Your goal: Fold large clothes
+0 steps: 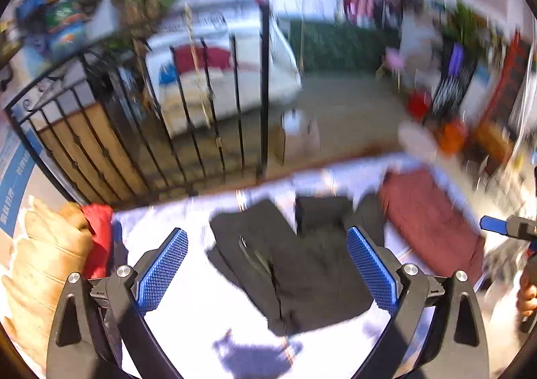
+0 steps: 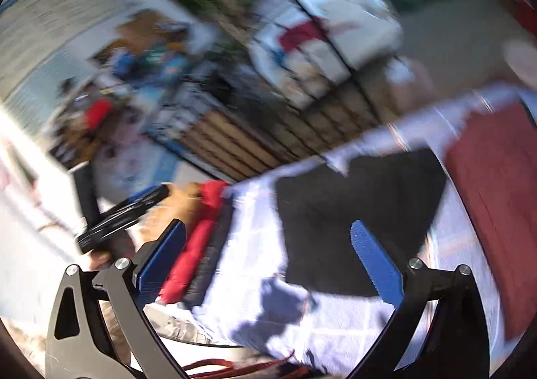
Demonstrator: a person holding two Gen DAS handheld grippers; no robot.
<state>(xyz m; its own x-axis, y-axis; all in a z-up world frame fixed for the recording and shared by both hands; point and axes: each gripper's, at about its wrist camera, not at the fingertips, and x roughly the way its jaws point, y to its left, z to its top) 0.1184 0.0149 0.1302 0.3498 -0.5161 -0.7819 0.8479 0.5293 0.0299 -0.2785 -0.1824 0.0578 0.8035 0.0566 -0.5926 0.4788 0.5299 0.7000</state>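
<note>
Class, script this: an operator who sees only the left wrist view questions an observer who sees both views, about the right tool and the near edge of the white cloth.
Operator: I see only the tip of the right tool. Is it holding anything?
Observer: No. It is open, with nothing between its fingers; the black garment lies loose on the cloth.
Operator: Anything at the near edge of the white cloth?
Observer: Yes, a red cord lies there.
</note>
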